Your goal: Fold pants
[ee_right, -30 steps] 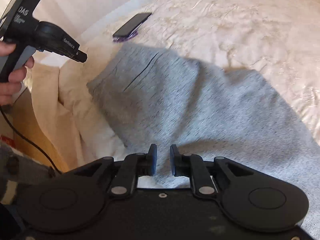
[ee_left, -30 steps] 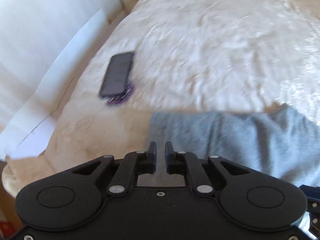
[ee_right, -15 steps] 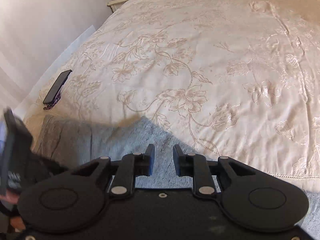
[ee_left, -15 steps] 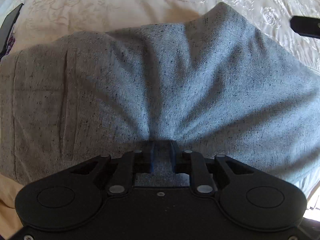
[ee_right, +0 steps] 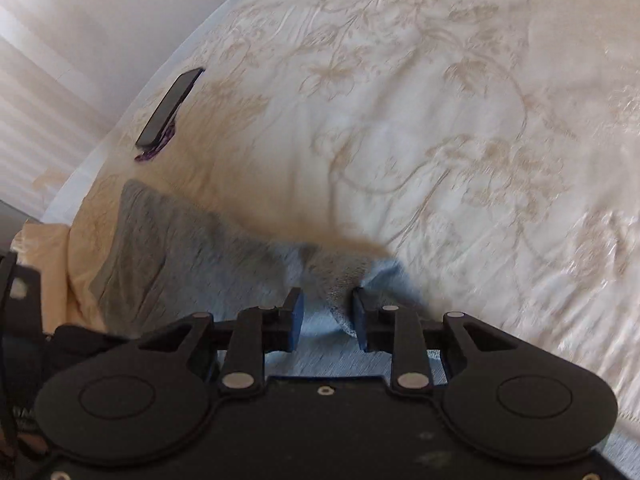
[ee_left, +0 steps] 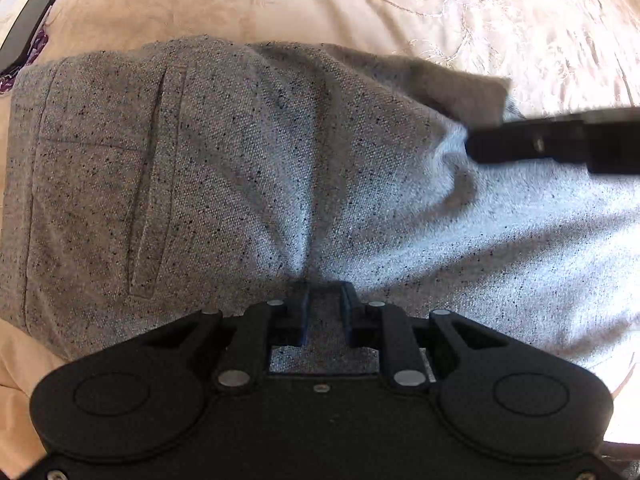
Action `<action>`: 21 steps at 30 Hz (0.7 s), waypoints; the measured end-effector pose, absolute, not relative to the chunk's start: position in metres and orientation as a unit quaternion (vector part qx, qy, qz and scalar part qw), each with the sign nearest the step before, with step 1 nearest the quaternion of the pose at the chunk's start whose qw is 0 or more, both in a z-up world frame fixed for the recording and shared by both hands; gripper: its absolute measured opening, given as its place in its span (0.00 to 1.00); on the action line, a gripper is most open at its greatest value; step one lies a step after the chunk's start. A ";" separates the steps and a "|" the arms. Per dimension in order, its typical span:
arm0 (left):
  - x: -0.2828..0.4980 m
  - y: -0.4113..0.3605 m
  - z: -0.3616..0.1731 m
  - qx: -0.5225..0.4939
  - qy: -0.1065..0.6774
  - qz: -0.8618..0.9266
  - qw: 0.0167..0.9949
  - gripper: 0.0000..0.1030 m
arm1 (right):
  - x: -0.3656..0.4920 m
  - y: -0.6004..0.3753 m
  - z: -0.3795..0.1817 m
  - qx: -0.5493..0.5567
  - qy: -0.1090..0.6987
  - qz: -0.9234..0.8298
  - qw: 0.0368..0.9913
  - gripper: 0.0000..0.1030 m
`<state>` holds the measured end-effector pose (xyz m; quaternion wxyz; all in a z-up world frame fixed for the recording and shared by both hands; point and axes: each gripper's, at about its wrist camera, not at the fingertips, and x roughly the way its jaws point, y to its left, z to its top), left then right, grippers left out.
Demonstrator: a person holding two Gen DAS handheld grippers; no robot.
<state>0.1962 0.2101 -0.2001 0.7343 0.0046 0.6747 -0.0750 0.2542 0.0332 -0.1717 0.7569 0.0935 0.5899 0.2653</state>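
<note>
Grey speckled pants [ee_left: 240, 168] lie on a cream bedspread, with a pocket seam on the left. My left gripper [ee_left: 324, 304] is shut on the near edge of the pants, and cloth bunches between its fingers. The right gripper's fingers [ee_left: 560, 140] reach in from the right at a folded corner of the pants. In the right wrist view my right gripper [ee_right: 326, 316] has its jaws a little apart around a fold of the pants [ee_right: 344, 276]; whether it pinches the cloth is unclear.
A dark phone [ee_right: 170, 108] with a purple item under it lies on the bedspread [ee_right: 440, 120] near the left bed edge; it also shows in the left wrist view [ee_left: 34, 36]. A wall runs along the left.
The left gripper has come down and closed on the near edge of the pants. The right gripper has swung over to a fold of the pants at the right.
</note>
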 end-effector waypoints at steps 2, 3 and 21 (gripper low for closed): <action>0.196 0.210 -0.200 0.006 0.675 -0.071 0.735 0.27 | 0.236 0.032 -0.174 0.101 0.608 0.280 0.736 0.29; 0.196 0.208 -0.200 0.011 0.674 -0.071 0.735 0.27 | 0.231 0.031 -0.173 0.101 0.606 0.275 0.740 0.29; 0.196 0.222 -0.202 0.014 0.664 -0.075 0.744 0.27 | 0.290 0.025 -0.196 0.181 0.642 0.214 0.713 0.30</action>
